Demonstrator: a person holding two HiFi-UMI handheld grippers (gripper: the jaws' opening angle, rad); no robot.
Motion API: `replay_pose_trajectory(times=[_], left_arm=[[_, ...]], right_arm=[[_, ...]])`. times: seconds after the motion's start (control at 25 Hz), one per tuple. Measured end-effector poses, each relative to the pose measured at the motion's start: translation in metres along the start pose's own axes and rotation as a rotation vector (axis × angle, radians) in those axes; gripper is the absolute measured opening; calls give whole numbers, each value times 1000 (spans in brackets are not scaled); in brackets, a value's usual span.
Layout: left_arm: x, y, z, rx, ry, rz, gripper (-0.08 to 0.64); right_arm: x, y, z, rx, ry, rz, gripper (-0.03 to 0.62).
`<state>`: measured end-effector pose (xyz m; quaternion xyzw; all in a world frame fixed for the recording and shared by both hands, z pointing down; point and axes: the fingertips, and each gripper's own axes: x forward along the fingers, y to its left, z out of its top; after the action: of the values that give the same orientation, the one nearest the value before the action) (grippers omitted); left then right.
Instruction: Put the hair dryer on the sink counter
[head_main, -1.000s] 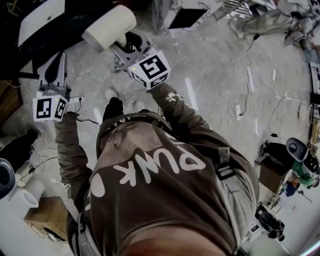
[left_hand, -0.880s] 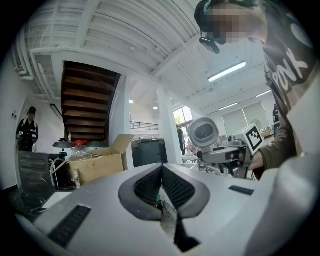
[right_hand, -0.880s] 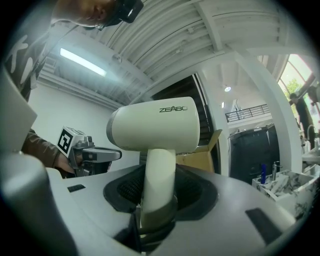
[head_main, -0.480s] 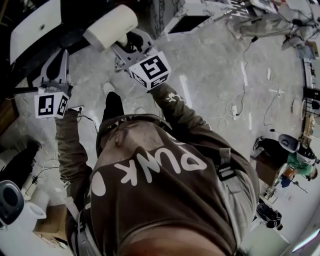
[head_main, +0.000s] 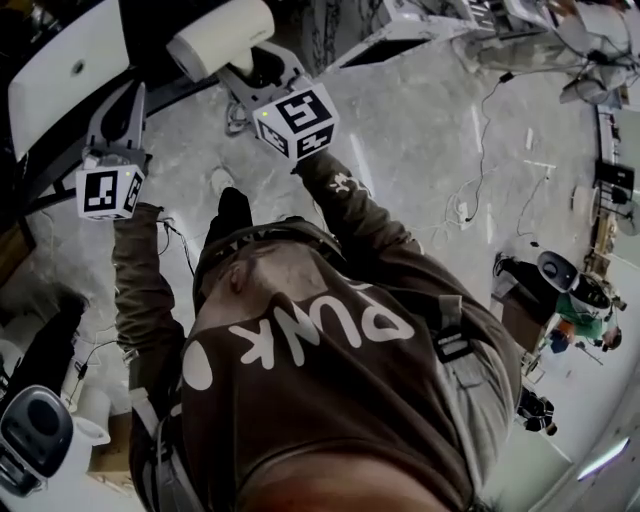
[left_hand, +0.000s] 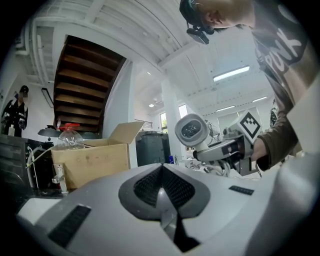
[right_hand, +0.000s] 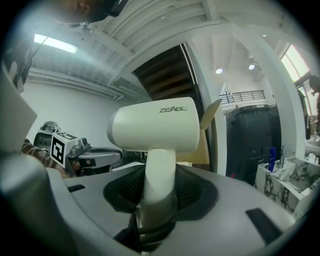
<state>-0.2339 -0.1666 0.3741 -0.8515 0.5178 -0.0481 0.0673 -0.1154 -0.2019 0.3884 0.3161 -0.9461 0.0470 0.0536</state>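
The white hair dryer (head_main: 220, 38) hangs in the air at the top of the head view, its handle (right_hand: 160, 172) clamped between the jaws of my right gripper (head_main: 250, 72), which is shut on it. In the right gripper view its barrel (right_hand: 155, 125) points left, above my right gripper (right_hand: 159, 192). My left gripper (head_main: 126, 95) is raised to the left of the dryer and apart from it. Its jaws meet with nothing between them in the left gripper view (left_hand: 161, 167), where the dryer (left_hand: 192, 131) shows at the right.
A white slab with a small hole (head_main: 60, 70) lies at the top left over a dark area. Cables (head_main: 480, 190) trail over the marble floor. A cardboard box (left_hand: 90, 157), a plastic bottle (left_hand: 70, 137), a dark bin (left_hand: 150, 147) and stairs (left_hand: 85, 85) stand ahead.
Both grippers have shifted slightly up in the head view, the dryer still held. The white slab at the top left has come further into view.
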Motion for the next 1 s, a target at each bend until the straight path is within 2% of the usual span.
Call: replay_pose_trajectory(times=[0.4,0.72,1.0], left_arm=[[52,54,-36,-32,28,-15,-3],[82,67,-62,-52,85,13,-3],[100,73,-69,-66,89,11,-3]], right_arm=[[93,-53,-39,108,251,-92,164],[152,-90,-93,224,530,-116,166],[182,-106,-124,275,692,-123,166]])
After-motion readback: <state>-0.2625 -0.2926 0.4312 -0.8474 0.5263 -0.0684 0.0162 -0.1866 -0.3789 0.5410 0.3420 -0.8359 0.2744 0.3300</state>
